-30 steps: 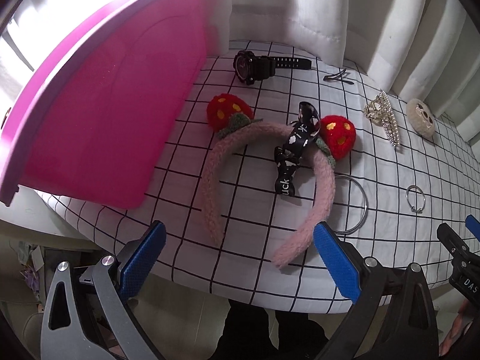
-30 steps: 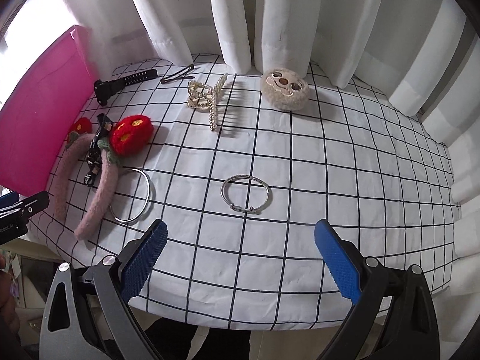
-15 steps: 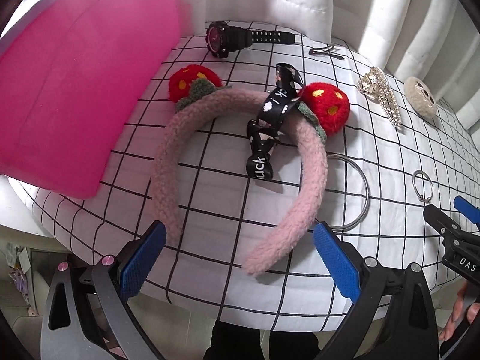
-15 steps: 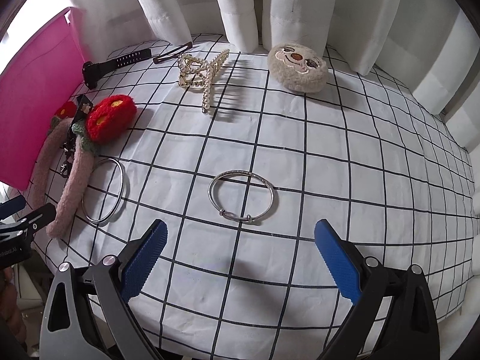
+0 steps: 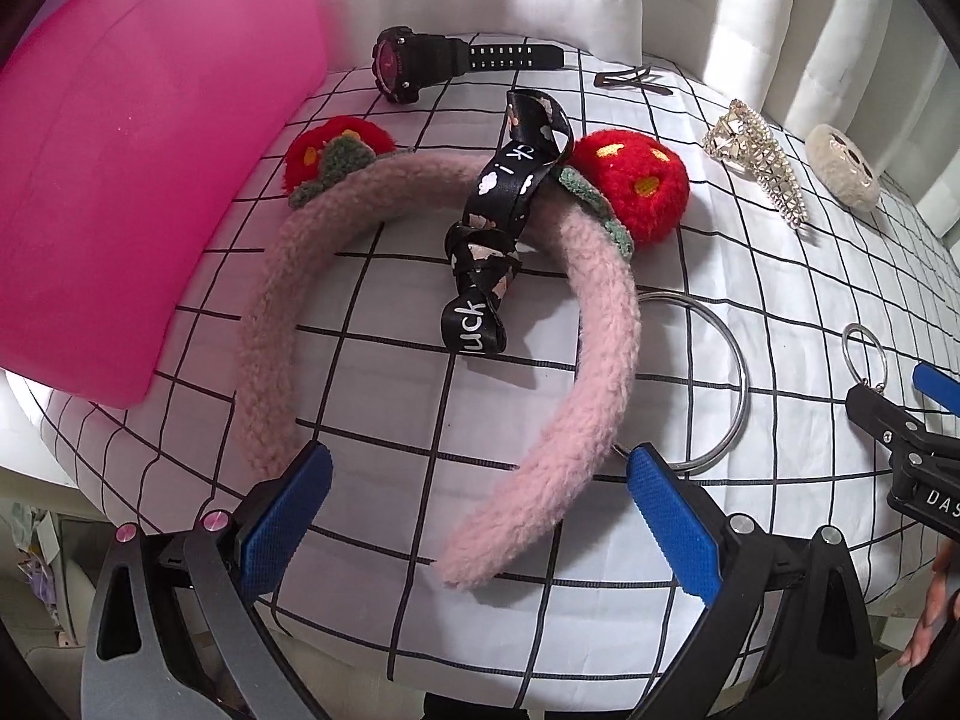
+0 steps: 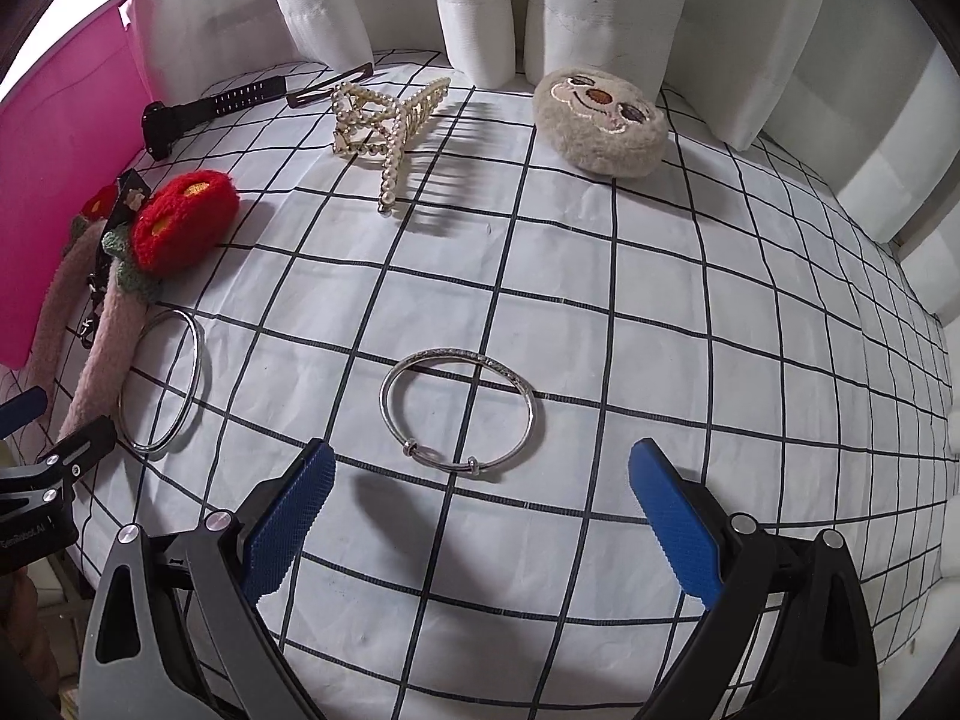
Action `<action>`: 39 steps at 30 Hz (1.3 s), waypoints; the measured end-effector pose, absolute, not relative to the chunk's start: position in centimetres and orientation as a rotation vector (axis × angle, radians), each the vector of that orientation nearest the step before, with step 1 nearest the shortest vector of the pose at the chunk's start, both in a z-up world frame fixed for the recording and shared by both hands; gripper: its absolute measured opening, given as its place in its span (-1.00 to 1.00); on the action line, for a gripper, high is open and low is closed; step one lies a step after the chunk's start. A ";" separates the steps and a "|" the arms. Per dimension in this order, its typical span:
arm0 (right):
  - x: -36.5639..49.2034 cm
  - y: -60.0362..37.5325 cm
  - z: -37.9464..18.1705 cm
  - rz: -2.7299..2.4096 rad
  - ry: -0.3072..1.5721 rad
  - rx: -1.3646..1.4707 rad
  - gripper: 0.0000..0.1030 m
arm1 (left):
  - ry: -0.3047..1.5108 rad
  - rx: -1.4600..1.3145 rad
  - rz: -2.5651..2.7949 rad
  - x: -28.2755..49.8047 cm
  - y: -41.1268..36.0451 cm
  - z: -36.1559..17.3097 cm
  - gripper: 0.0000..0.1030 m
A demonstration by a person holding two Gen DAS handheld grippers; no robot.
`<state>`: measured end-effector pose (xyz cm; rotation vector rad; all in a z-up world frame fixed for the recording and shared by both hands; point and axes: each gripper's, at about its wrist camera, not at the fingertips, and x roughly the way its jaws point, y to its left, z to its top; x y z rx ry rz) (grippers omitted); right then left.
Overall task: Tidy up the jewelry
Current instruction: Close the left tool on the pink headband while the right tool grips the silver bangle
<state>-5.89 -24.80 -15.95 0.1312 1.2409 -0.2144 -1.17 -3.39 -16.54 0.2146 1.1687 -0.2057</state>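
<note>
A white cloth with a black grid (image 6: 600,324) covers the surface. White curtains (image 6: 474,6) hang in thick folds behind it from ten to two o'clock, daylight glowing through them. Blurred clutter (image 5: 36,546) shows below the surface's edge at eight o'clock.

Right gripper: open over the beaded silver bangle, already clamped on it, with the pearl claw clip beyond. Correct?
Not clamped. In the right wrist view the right gripper is open, its blue pads spread wide on either side, and the beaded silver bangle lies flat on the checked cloth just ahead of them, untouched. The pearl claw clip does sit beyond it.
</note>
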 end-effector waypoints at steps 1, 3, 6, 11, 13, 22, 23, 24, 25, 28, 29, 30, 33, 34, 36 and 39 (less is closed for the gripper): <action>-5.7 -24.9 -16.1 -0.217 1.242 0.128 0.82 | 1.171 0.214 -0.205 -1.2 -3.3 -16.8 0.88; -5.4 -25.1 -16.4 -0.223 1.245 0.123 0.83 | 1.176 0.201 -0.205 -1.0 -3.1 -17.2 0.89; -5.2 -25.5 -16.8 -0.218 1.241 0.134 0.83 | 1.166 0.178 -0.214 -0.6 -2.8 -17.3 0.89; -5.0 -25.7 -17.1 -0.202 1.211 0.127 0.83 | 1.130 0.147 -0.223 -0.5 -2.7 -17.6 0.90; -5.1 -25.6 -17.1 -0.200 1.193 0.120 0.83 | 1.109 0.145 -0.224 -0.8 -2.7 -17.6 0.90; -6.2 -25.3 -16.9 -0.194 1.180 0.125 0.81 | 1.102 0.166 -0.265 -1.7 -3.1 -17.1 0.57; -6.1 -25.2 -16.9 -0.193 1.179 0.122 0.81 | 1.096 0.175 -0.282 -2.0 -3.5 -16.9 0.39; -6.2 -25.2 -16.8 -0.192 1.180 0.126 0.80 | 1.092 0.183 -0.295 -1.9 -3.9 -16.7 0.23; -6.2 -25.2 -16.8 -0.189 1.180 0.127 0.78 | 1.088 0.190 -0.304 -2.1 -4.2 -16.6 0.17; -6.3 -24.6 -16.3 -0.159 1.175 0.108 0.53 | 1.078 0.202 -0.342 -2.4 -4.8 -16.4 -0.27; -6.4 -24.2 -16.1 -0.144 1.171 0.098 0.38 | 1.075 0.209 -0.356 -2.5 -5.1 -16.3 -0.54; -6.3 -23.9 -16.0 -0.134 1.169 0.089 0.25 | 1.074 0.216 -0.363 -2.5 -5.3 -16.3 -0.65; -6.2 -23.4 -15.7 -0.121 1.159 0.078 0.00 | 1.072 0.222 -0.380 -2.5 -5.6 -16.2 -0.73; -6.1 -23.3 -15.7 -0.122 1.161 0.076 0.00 | 1.076 0.210 -0.392 -2.5 -5.6 -16.2 -0.75; -6.0 -23.5 -15.7 -0.117 1.160 0.085 -0.01 | 1.070 0.193 -0.407 -2.7 -5.4 -15.7 -0.80; -6.0 -23.7 -15.6 -0.114 1.158 0.103 -0.01 | 1.041 0.189 -0.419 -2.9 -5.3 -14.9 -0.83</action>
